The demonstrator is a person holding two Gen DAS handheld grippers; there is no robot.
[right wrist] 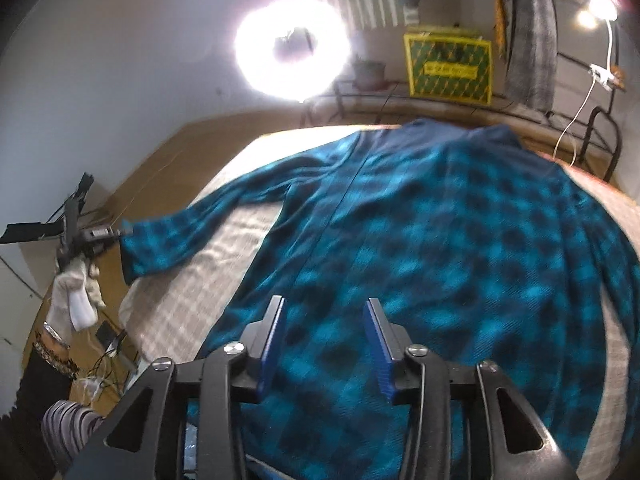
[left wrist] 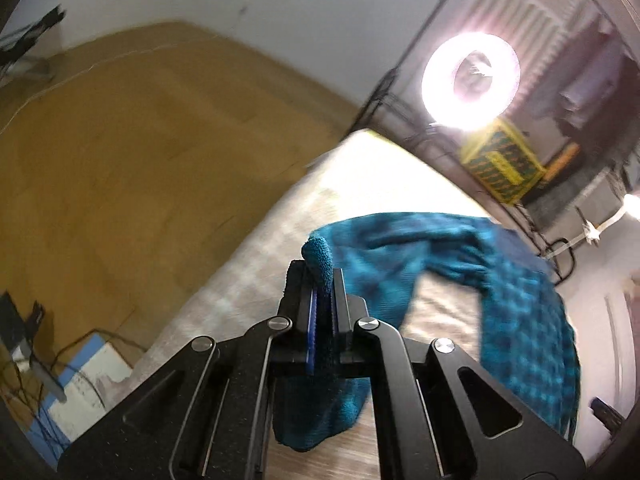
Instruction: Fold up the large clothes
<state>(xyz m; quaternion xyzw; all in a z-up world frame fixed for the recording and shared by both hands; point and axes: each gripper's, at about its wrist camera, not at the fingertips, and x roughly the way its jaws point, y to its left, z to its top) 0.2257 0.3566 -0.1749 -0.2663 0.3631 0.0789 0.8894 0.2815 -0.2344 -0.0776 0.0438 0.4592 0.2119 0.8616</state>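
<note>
A large teal and black checked fleece shirt (right wrist: pixel 440 240) lies spread over a bed with a pale checked cover (right wrist: pixel 224 264). My left gripper (left wrist: pixel 322 276) is shut on the cuff of its left sleeve (left wrist: pixel 320 264) and holds it above the bed; the sleeve (left wrist: pixel 420 240) trails back to the shirt's body. In the right wrist view the same sleeve (right wrist: pixel 192 240) stretches out to the left, with the left gripper (right wrist: pixel 102 233) at its end. My right gripper (right wrist: pixel 325 308) is open and empty, just above the shirt's lower hem area.
A bright ring light (right wrist: pixel 292 50) stands behind the bed by a metal rail (right wrist: pixel 440 100). A yellow and green bag (right wrist: pixel 448 68) and hanging clothes (right wrist: pixel 532 32) are at the back. Wooden floor (left wrist: pixel 120 160) lies left of the bed, with cables and a white box (left wrist: pixel 92 376).
</note>
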